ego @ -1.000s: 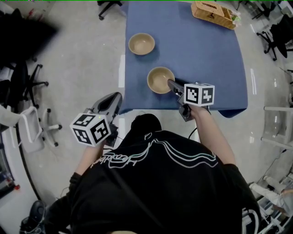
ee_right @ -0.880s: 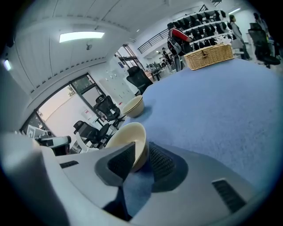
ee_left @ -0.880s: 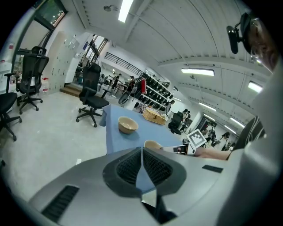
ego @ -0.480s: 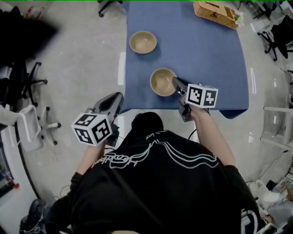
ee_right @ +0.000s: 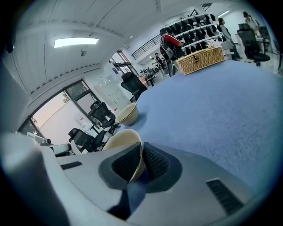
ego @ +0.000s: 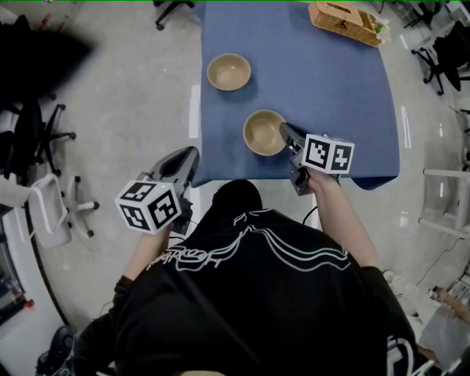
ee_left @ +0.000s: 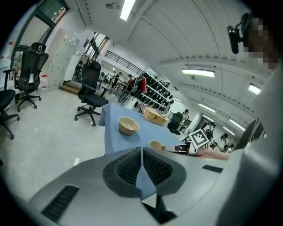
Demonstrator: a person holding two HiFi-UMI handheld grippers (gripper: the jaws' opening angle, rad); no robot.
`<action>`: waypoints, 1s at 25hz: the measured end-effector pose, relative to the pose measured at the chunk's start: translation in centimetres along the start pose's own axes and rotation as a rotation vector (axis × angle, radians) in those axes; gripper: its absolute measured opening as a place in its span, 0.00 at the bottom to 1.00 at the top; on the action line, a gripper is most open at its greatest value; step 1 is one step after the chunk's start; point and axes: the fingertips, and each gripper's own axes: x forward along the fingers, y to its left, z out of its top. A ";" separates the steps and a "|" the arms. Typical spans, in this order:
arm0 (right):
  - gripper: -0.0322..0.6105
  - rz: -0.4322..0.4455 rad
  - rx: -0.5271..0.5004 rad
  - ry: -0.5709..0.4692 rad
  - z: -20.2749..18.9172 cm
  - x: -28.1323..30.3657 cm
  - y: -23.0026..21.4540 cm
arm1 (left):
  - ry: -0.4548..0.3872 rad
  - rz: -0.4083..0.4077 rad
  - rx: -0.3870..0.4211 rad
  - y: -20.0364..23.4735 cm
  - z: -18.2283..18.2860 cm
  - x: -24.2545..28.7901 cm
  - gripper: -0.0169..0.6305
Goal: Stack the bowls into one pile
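Two tan bowls sit on the blue table [ego: 330,95]. The far bowl [ego: 228,71] is near the left edge. The near bowl [ego: 264,132] is by the front edge. My right gripper [ego: 285,131] reaches the near bowl's right rim. In the right gripper view its jaws are closing, and the pads of the right gripper [ee_right: 141,152] pinch the rim of the near bowl [ee_right: 126,139]. The far bowl [ee_right: 127,114] lies beyond. My left gripper [ego: 189,154] hangs off the table's front left corner, shut and empty. Its view shows the left gripper [ee_left: 142,150] and both bowls [ee_left: 128,125] ahead.
A wicker basket [ego: 344,22] stands at the table's far right corner. Office chairs [ego: 40,132] stand on the floor to the left. The table's front edge runs just under my right gripper.
The right gripper and the near bowl's rim have shifted slightly to the right together. The left gripper has stayed where it was.
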 end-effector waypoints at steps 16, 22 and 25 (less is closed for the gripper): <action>0.12 0.015 -0.011 -0.063 7.1 2.5 1.6 | 0.002 0.002 0.001 3.0 4.2 1.4 0.08; 0.12 0.032 -0.035 -0.076 9.7 3.8 2.5 | -0.002 0.015 -0.005 4.2 5.3 1.5 0.08; 0.12 0.041 -0.045 -0.080 10.9 4.8 3.3 | -0.004 0.021 -0.010 4.9 5.9 1.3 0.08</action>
